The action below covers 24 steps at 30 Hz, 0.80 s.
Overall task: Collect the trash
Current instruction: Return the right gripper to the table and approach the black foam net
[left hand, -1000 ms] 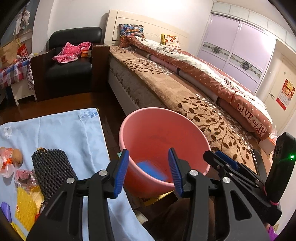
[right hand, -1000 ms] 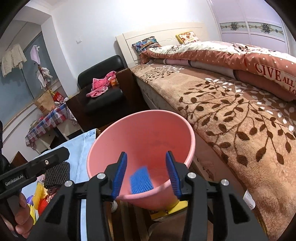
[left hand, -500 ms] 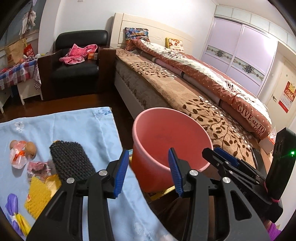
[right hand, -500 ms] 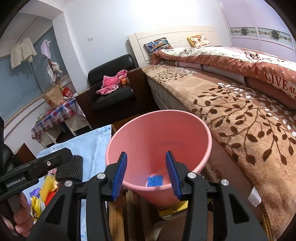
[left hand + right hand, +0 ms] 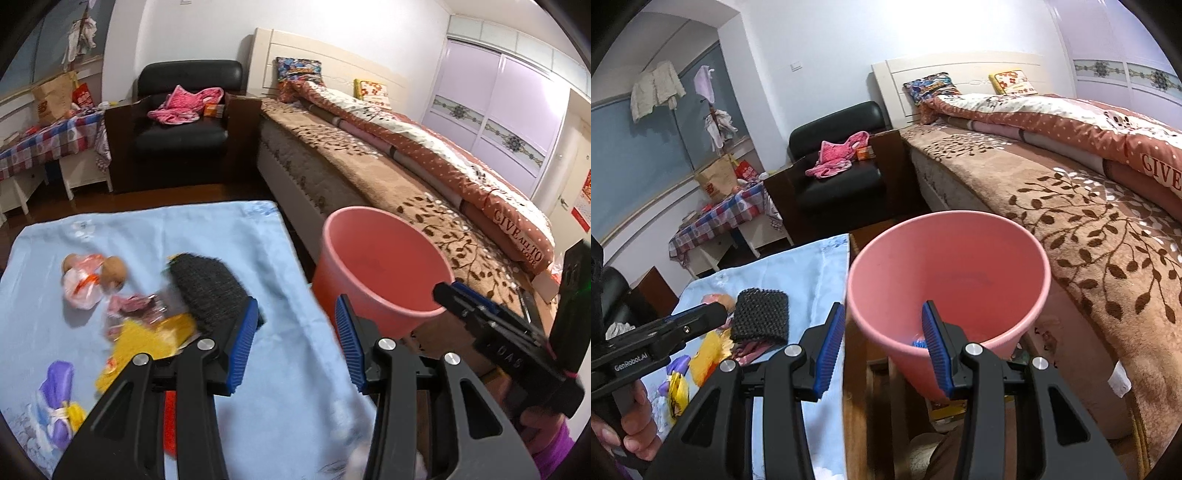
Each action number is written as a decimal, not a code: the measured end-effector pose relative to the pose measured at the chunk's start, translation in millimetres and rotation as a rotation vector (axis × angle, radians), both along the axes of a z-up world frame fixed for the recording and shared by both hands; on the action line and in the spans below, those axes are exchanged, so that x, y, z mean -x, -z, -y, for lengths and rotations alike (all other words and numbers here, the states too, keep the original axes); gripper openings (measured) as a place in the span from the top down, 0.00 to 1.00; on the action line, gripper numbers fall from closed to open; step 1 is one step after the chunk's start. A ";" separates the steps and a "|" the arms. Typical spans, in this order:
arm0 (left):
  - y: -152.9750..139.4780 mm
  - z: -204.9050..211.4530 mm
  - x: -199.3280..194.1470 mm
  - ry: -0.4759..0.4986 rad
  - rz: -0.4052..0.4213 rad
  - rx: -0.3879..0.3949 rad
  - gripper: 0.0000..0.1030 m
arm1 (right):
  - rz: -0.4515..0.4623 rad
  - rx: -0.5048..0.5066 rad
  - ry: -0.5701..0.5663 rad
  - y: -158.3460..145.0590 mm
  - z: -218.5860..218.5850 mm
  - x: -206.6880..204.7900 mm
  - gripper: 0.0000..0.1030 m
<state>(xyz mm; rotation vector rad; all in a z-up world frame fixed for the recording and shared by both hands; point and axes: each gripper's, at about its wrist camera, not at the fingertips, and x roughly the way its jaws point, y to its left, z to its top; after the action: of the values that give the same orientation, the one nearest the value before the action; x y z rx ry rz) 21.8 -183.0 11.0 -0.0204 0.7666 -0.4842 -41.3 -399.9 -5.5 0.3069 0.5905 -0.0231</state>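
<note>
Bedroom: blue cloth (image 5: 155, 236) beside bed (image 5: 1089, 229)
Trash: black mesh pad (image 5: 207, 288), wrappers (image 5: 129, 306) mid-cloth
Pink bin (image 5: 949, 273): off cloth's right edge, blue scrap (image 5: 918, 343) inside
Left gripper (image 5: 291, 339): spread, empty
Right gripper (image 5: 882, 347): spread, empty

"GIVE ALL TO LOVE" printed along the edge of the dotted quilt (image 5: 517, 236) on the bed, cut off to "GIVE" in the right wrist view. "GenRobot.AI" in white on the left gripper (image 5: 629, 363) body. Nothing else legible.
</note>
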 end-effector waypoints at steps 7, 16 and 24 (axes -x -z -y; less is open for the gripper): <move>10.7 -37.1 8.6 -0.054 -0.016 -0.024 0.57 | -0.001 0.001 -0.036 0.0 -14.8 0.6 0.59; 36.2 -84.4 12.8 -0.168 -0.051 -0.082 0.57 | -0.033 0.007 -0.098 10.2 -32.9 -0.6 0.59; 60.3 -84.6 4.2 -0.185 -0.049 -0.160 0.57 | -0.054 0.027 -0.132 16.7 -46.0 -3.8 0.59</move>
<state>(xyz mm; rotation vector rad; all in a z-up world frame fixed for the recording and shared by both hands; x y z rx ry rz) 17.6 -98.4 -49.3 0.0455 0.8412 -0.2470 -37.4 -353.9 -22.3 0.2407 0.6626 0.0879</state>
